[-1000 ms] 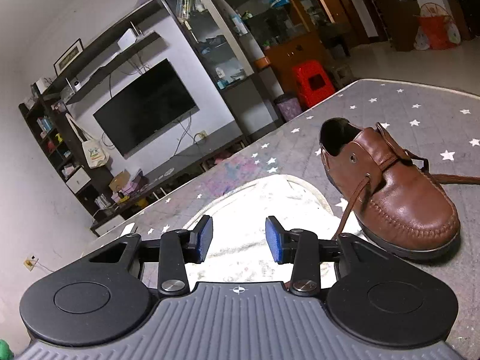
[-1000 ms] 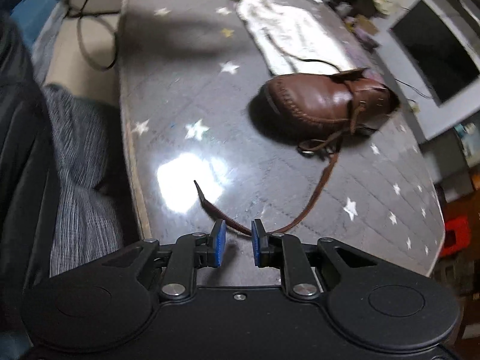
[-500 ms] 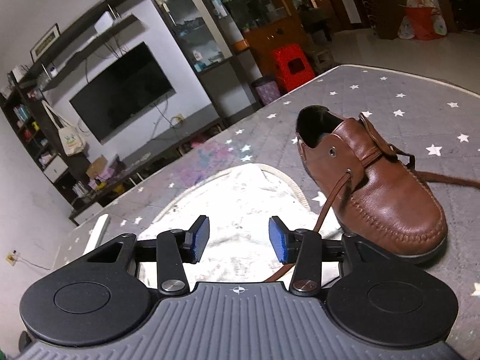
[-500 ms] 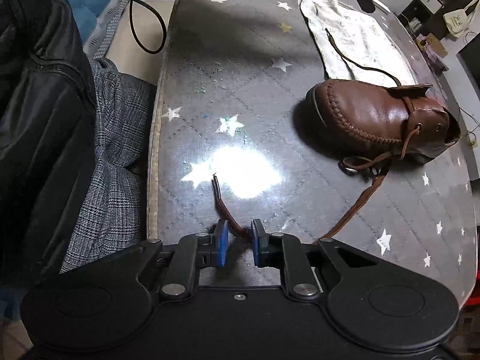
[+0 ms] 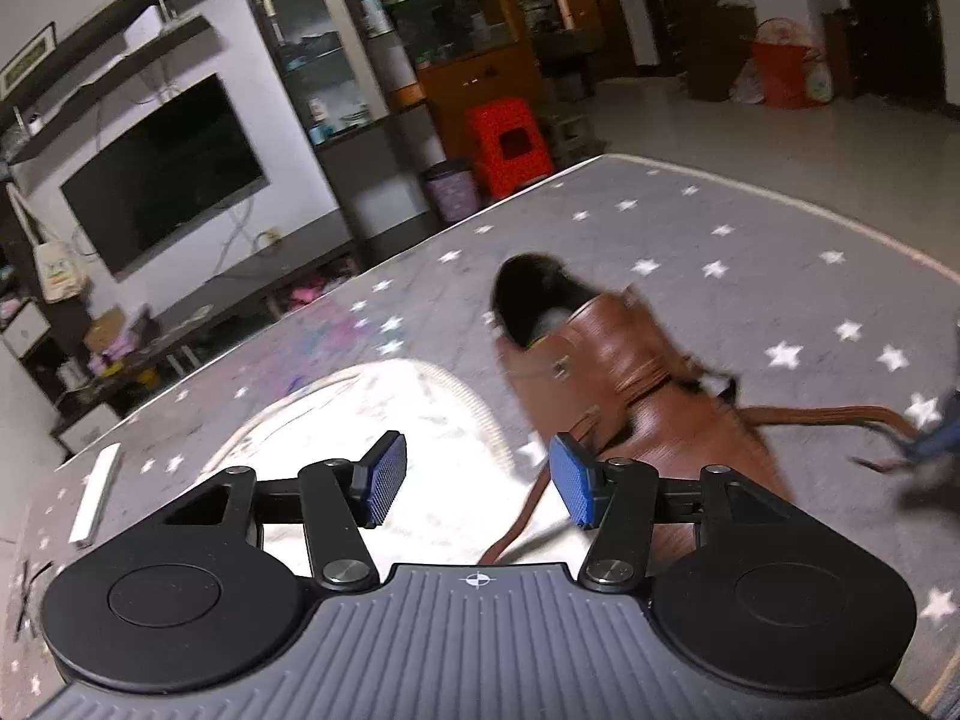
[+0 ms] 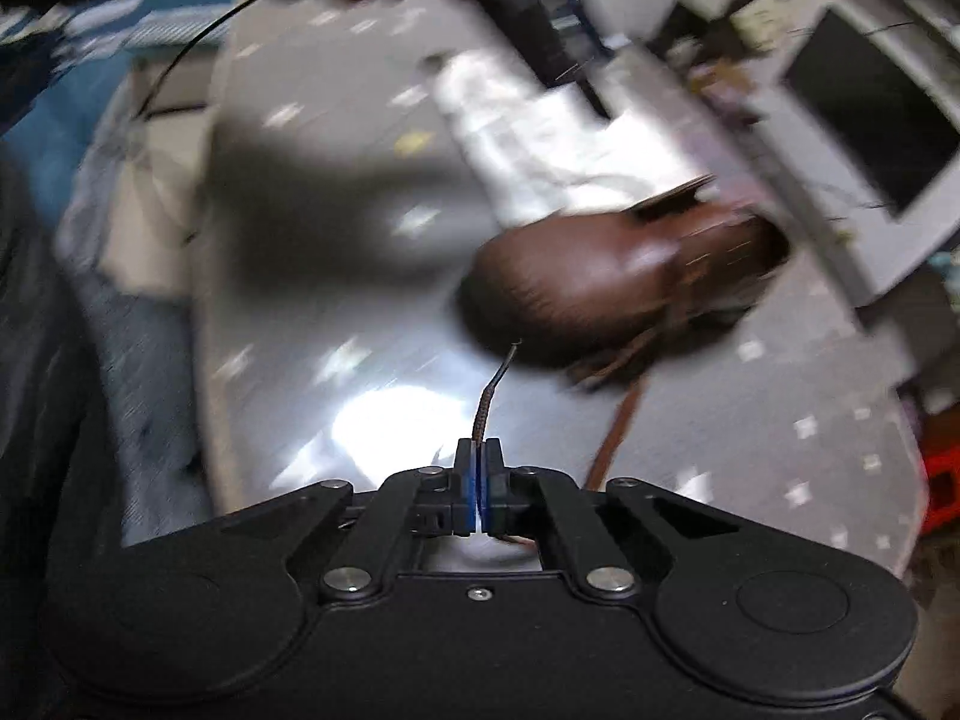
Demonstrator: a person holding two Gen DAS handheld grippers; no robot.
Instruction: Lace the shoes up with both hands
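Shoe (image 5: 630, 396) sits ahead-right of your left gripper (image 5: 474, 480), toe toward you; its jaws have just been opening, nothing clamped, loose lace (image 5: 522, 516) running between them. Right gripper (image 6: 478, 480) has pinched the other lace end (image 6: 487, 402).

Wall-mounted television (image 5: 162, 171), red stool (image 5: 510, 144)

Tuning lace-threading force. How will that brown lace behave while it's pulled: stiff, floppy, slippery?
Likely floppy: the lace pinched in the right gripper bends just past the jaws. Probably not slippery, since its weave looks rough against the ribbed pads. A hard pull may drag the shoe, which sits loose on the table.
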